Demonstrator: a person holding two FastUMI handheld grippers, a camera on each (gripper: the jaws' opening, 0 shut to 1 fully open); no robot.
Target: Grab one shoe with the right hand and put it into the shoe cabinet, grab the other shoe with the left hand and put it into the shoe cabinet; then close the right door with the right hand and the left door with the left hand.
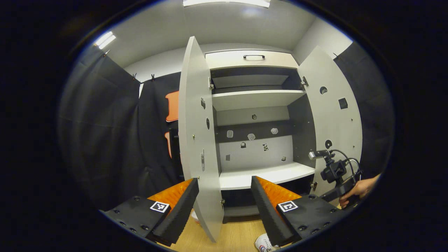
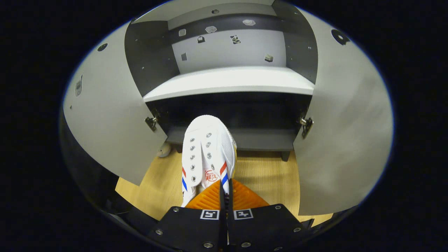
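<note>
My right gripper (image 2: 225,193) is shut on the heel rim of a white shoe (image 2: 208,150) with red and blue stripes. The shoe's toe points into the dark lowest compartment of the shoe cabinet (image 2: 227,78). Both cabinet doors stand open: the left door (image 2: 105,115) and the right door (image 2: 343,133). My left gripper (image 1: 224,210) is open with nothing held, in front of the edge of the left door (image 1: 196,122). A small white part of another shoe (image 2: 163,150) peeks out by the left door's lower corner. A hand holds the right gripper (image 1: 336,175) near the right door (image 1: 332,112).
The cabinet has white shelves (image 1: 266,175) and a top drawer with a handle (image 1: 253,56). It stands on a wooden floor (image 2: 266,175). Black cloth walls (image 1: 105,133) hang to the left and right. A bit of white shoe (image 1: 264,243) shows at the bottom edge.
</note>
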